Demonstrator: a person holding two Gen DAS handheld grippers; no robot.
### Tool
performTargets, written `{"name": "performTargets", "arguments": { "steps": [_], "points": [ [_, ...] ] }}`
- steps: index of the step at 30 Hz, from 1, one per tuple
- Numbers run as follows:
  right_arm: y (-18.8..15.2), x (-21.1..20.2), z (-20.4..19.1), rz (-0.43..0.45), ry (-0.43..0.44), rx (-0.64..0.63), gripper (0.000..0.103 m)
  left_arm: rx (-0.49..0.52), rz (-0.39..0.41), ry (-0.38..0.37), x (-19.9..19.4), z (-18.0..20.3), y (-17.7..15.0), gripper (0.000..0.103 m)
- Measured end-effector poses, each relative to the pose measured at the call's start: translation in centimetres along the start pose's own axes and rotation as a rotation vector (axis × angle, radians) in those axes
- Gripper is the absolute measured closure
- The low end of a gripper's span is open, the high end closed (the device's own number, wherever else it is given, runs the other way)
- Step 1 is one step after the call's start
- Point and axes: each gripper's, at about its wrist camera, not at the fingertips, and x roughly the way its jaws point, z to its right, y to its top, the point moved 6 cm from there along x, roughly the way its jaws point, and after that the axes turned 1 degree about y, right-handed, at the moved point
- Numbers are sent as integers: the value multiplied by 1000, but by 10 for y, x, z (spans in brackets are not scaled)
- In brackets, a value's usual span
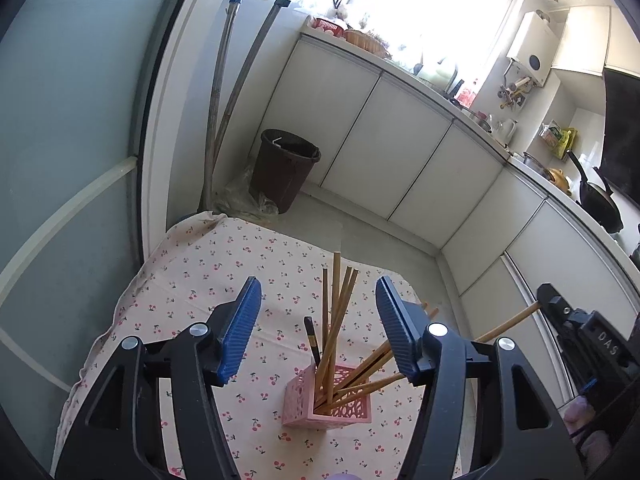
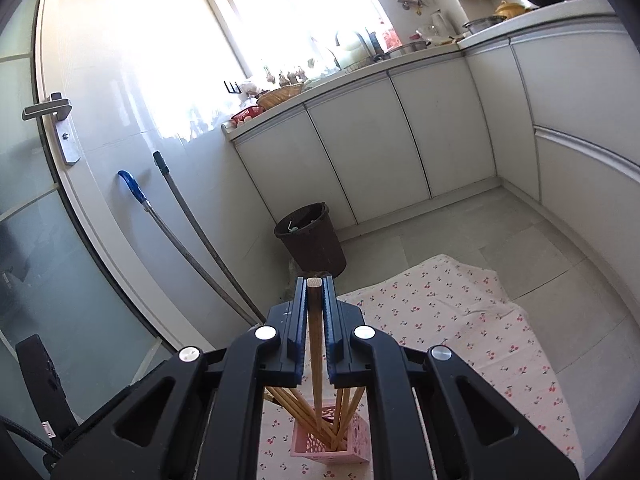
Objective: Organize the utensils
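A pink perforated holder (image 1: 328, 400) stands on the cherry-print cloth (image 1: 200, 280), with several wooden chopsticks (image 1: 336, 320) and one dark one fanned out in it. My left gripper (image 1: 318, 284) hovers above it, open, its blue pads (image 1: 240, 328) either side of the chopstick tops and touching none. In the right wrist view my right gripper (image 2: 315, 282) is shut on a single wooden chopstick (image 2: 315, 328), held upright with its lower end in the holder (image 2: 352, 440). That right gripper (image 1: 545, 300) also shows in the left wrist view, at the right edge.
A brown bin (image 1: 284, 168) stands on the floor beyond the table, next to two long handles (image 1: 224, 100) leaning on the wall. White cabinets (image 1: 400, 140) run along the back and right under a cluttered counter. A glass door (image 1: 60, 120) is at the left.
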Motion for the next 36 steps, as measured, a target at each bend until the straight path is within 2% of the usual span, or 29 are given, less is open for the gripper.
{"name": "performTargets", "arguments": {
  "steps": [1,2,3,7,11,18,24,26,30,36],
  "points": [
    [-6,6,0,-7,3,0,85,0,-1,-2,0,0,0,45],
    [-13,12,0,-25,-1,-7,70,1,1,-1,-1,0,0,45],
    [-19,16,-1,-48,0,-14,66,3,6,-1,-2,1,0,45],
    [-23,5,-13,-65,-26,-103,64,33,51,9,-15,7,3,41],
    [-21,-17,-17,-40,-78,-170,50,93,94,27,-25,22,0,36],
    [-34,-42,6,-53,-188,-219,43,155,102,38,-31,41,-19,29],
    [-46,-61,25,-50,-275,-257,36,224,81,41,-31,57,-47,26],
    [-51,-69,32,-44,-309,-262,30,247,77,44,-31,62,-57,22],
    [-60,-83,45,-41,-376,-272,27,299,85,58,-34,71,-73,17],
    [-70,-98,62,-49,-410,-251,21,345,74,67,-37,80,-94,12]
  ]
}}
